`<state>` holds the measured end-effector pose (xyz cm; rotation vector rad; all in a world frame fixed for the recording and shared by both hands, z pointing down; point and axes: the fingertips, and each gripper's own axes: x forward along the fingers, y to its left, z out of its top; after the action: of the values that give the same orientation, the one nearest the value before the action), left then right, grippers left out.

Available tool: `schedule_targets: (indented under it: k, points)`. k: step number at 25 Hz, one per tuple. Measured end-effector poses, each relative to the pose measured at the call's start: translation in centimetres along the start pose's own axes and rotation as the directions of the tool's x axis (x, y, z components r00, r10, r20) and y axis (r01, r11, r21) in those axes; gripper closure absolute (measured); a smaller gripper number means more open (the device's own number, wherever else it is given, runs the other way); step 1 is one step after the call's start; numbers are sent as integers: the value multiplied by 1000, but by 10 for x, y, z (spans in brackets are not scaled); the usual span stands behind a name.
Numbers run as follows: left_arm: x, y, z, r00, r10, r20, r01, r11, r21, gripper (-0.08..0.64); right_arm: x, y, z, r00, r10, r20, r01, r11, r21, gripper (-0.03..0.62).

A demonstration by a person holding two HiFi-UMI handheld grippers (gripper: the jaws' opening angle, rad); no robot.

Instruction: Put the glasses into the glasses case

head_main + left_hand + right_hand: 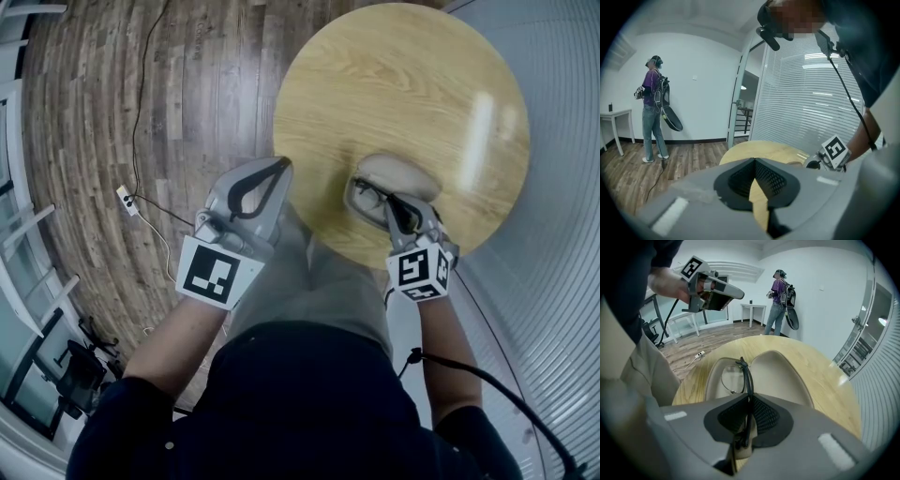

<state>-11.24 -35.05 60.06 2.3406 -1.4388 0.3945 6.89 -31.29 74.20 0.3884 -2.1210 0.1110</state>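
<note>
Glasses [739,377] pinched in right gripper [749,404] over the open glasses case [780,373]; left gripper [754,164] closed, empty (off the table [403,75]); placing step; next, likely: lower, release.

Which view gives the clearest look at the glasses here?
The right gripper view: the glasses stand close up, clamped in the right gripper over the open case. The head view shows them small, partly behind that gripper. The left gripper view misses them.

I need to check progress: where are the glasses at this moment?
In the head view the glasses are at the right, clamped in the right gripper, over the open glasses case near the close edge of the table.
</note>
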Motion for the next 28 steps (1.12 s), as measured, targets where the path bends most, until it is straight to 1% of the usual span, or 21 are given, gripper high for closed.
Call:
schedule_targets:
  k: [6, 9, 12, 15, 18, 22, 24, 26, 28]
  points:
    - [-7, 7, -2, 1000, 9, 0, -9, 1000, -5, 555, 7, 1, 3, 999, -13, -30, 12, 999, -42, 557]
    - [-11, 10, -7, 1000, 19, -1, -19, 1000, -6, 555, 7, 4, 1, 999, -20, -28, 19, 999, -38, 557]
    - [-13, 9, -7, 999, 32, 7, -32, 999, 11, 555, 6, 5, -4, 999, -36, -24, 35, 999, -32, 552]
    - [-15, 7, 2, 999, 28, 25, -29, 999, 25, 555, 1, 3, 0, 998, -56, -9, 56, 998, -17, 544]
    - [-20, 7, 13, 999, 18, 34, -19, 999, 34, 555, -8, 1, 15, 996, -88, 21, 88, 996, 10, 532]
    - [-24, 8, 47, 997, -4, 75, -1, 997, 77, 555, -32, -3, 33, 991, -126, 42, 125, 992, 35, 512]
    - [-24, 1, 65, 995, -22, 97, 12, 994, 104, 555, -49, -7, 39, 986, -152, 64, 147, 986, 72, 511]
    - [-25, -6, 82, 992, -38, 117, 23, 992, 127, 555, -65, -8, 45, 982, -161, 102, 142, 976, 167, 508]
    - [-25, -14, 98, 989, -53, 139, 33, 989, 141, 555, -80, -6, 54, 975, -161, 156, 114, 955, 273, 502]
